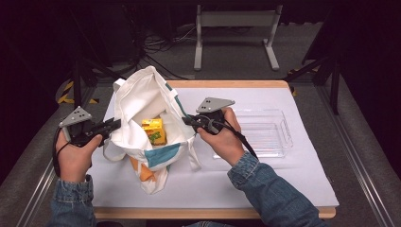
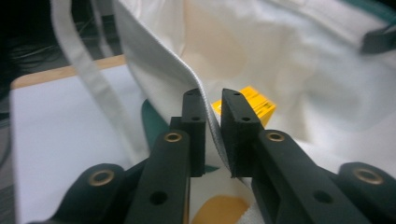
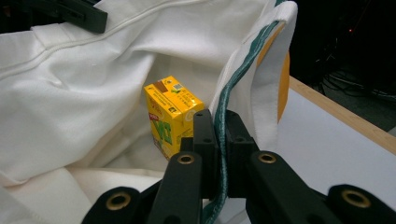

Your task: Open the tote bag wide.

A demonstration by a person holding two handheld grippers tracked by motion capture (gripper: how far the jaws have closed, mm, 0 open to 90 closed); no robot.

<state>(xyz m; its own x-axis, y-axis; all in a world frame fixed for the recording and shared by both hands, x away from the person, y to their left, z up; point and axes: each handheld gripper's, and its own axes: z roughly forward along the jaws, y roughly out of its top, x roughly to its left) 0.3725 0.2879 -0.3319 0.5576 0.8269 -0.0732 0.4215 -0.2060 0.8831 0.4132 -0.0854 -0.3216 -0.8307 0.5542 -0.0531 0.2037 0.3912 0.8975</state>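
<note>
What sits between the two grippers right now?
The open cloth bag, each gripper pinching one side of its rim, with a yellow drink carton inside. The high view shows it between the left gripper and right gripper.

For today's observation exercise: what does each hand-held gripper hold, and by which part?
Both hold the tote bag by its opening rim: the left hand-held gripper on one side, the right hand-held gripper on the opposite, green-trimmed edge.

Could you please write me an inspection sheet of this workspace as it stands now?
Surface: table with white cover, wooden edge.
Job's things: white tote bag held open; yellow drink carton inside; clear tray, looks empty, beside it.
Clutter: nothing seen.
Grippers: left gripper clamps the bag's rim; right gripper clamps the green-trimmed rim opposite.
Cables: black cable trails over the right hand; more on the floor.
Surroundings: dark room, grey metal stand behind.
</note>
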